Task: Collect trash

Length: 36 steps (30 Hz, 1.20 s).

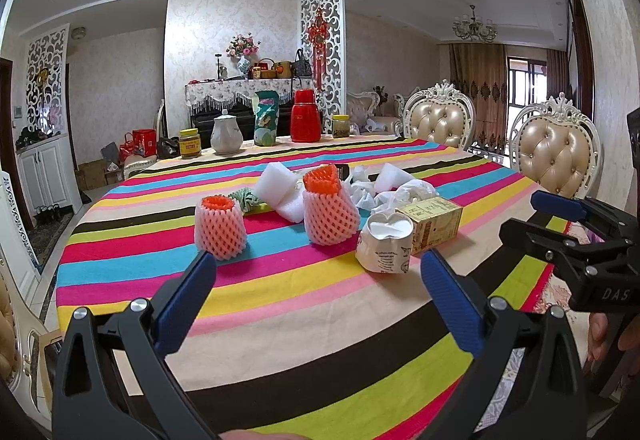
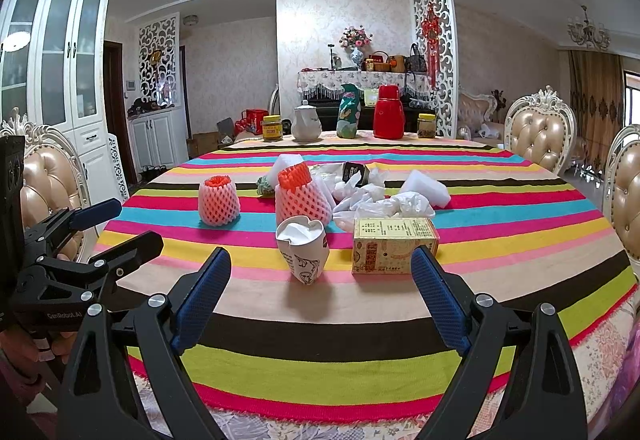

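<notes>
1. Both my hand-held grippers, left (image 1: pixel 316 276) and right (image 2: pixel 320 272), hang wide and empty over the tabletop (image 2: pixel 360 336)
2. Just ahead: crumpled cup (image 2: pixel 303 248) beside box (image 2: pixel 394 246)
3. Beyond them: foam nets (image 2: pixel 219 206), white wrappers (image 2: pixel 380 202)

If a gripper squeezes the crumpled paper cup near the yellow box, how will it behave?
The paper cup probably gives way easily: its rim is already dented. It looks empty, so likely light and apt to slide on the tablecloth when pushed. It leans, so it may tip.

crumpled cup (image 2: pixel 303 253) left of box (image 2: pixel 394 246), on table (image 2: pixel 360 328)
</notes>
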Available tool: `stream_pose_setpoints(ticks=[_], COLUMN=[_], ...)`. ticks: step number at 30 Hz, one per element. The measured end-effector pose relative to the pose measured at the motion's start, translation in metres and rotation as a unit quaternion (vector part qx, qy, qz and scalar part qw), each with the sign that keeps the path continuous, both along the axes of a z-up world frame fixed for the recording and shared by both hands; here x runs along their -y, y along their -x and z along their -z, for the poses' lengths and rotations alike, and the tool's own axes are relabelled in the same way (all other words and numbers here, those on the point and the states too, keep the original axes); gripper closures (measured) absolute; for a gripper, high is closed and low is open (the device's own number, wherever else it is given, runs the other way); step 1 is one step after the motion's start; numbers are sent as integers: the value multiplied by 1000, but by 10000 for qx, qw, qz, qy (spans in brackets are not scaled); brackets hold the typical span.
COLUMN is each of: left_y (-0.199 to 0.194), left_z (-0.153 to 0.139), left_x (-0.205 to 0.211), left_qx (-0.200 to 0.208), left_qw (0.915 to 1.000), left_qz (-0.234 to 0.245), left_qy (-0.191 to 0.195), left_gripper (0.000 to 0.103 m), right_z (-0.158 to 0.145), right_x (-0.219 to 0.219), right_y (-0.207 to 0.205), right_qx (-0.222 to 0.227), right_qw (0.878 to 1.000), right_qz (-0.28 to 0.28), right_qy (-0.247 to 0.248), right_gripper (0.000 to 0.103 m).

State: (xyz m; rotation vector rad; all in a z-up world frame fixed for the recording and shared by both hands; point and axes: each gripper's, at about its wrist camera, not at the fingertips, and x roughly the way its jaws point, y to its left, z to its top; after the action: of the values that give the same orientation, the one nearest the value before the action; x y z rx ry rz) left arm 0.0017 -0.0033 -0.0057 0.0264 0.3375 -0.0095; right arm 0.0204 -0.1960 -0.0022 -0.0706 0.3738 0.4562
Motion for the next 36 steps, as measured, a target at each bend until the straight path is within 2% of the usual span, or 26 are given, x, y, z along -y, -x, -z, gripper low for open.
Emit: stream_pose_setpoints(ticks=[23,29,33,36], left_y=[-1,-16,-30,-47], left_z=[12,12,13,18], left_x=[-2,-6,-8,-9], left_qx=[-93,-348,-471,-731], left_qw=[9999,9989,9987,9970], left_qz=[83,248,138,85], left_qy=[35,173,159,231], left_gripper=[4,4,4,4], right_z=[6,8,9,12], right_x=[3,8,14,17], right_y=[-3,-17,-36,-58], right_qx=[-34,-27,-94,-221], right_qw=[10000,9996,9988,9980], right_qz=[66,202,288,308], right_qy=[20,211,389,512], right_gripper=[17,17,17,17])
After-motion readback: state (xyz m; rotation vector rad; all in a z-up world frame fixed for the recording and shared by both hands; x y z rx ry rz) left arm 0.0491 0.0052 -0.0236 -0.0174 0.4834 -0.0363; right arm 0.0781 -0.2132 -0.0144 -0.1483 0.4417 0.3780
